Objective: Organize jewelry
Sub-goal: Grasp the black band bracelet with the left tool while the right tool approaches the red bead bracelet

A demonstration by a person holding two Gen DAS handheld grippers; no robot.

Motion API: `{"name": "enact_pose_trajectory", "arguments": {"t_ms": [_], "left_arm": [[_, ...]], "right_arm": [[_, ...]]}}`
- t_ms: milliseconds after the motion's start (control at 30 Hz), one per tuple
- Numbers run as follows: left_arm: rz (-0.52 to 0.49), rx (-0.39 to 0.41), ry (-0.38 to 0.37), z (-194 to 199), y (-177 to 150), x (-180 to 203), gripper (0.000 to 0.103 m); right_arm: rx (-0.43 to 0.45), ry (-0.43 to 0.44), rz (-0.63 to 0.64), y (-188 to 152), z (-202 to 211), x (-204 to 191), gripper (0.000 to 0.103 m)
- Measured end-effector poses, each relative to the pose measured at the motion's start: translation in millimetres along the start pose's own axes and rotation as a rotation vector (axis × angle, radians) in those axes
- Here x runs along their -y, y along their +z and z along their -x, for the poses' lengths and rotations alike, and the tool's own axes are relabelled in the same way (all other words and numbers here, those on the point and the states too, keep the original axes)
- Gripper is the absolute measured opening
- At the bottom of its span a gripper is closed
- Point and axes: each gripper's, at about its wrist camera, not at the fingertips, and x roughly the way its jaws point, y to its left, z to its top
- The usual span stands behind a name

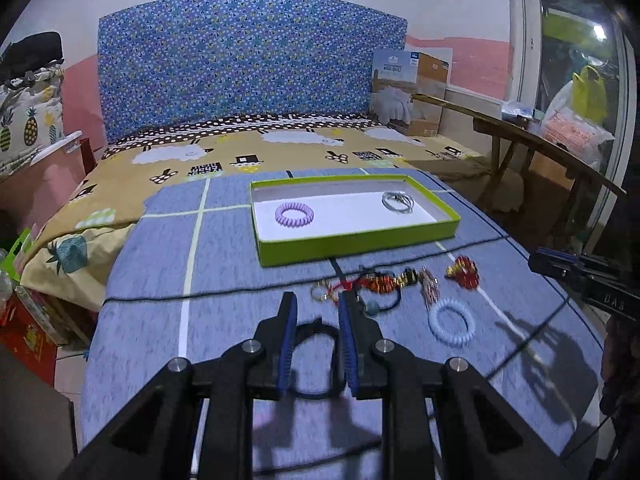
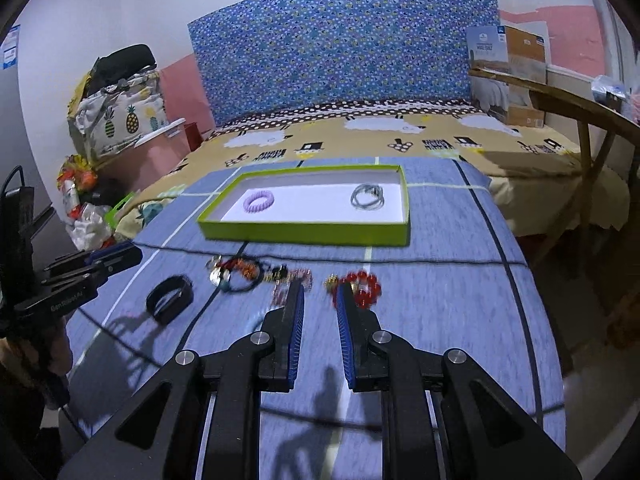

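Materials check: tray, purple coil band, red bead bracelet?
Tray: looks like cardboard, matte green walls, white inside, thin folded rim. Purple coil band: likely soft plastic, smooth spiral ridges. Red bead bracelet: glossy translucent beads, glass or plastic; blur leaves it open.

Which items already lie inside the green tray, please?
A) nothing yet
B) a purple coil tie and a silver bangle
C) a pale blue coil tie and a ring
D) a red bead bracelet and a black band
B: the purple coil tie and the silver bangle lie apart on the white floor of the tray; everything else sits on the blue cloth in front of it.
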Motion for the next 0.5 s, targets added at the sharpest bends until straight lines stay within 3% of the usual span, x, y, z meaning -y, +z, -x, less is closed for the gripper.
{"name": "enact_pose_trajectory", "arguments": {"t_ms": [500], "left_arm": [[0.012, -0.019, 0.021, 14, -29, 3, 0.032]], "right_arm": [[-0.039, -0.007, -0.021, -27, 7, -2, 0.020]]}}
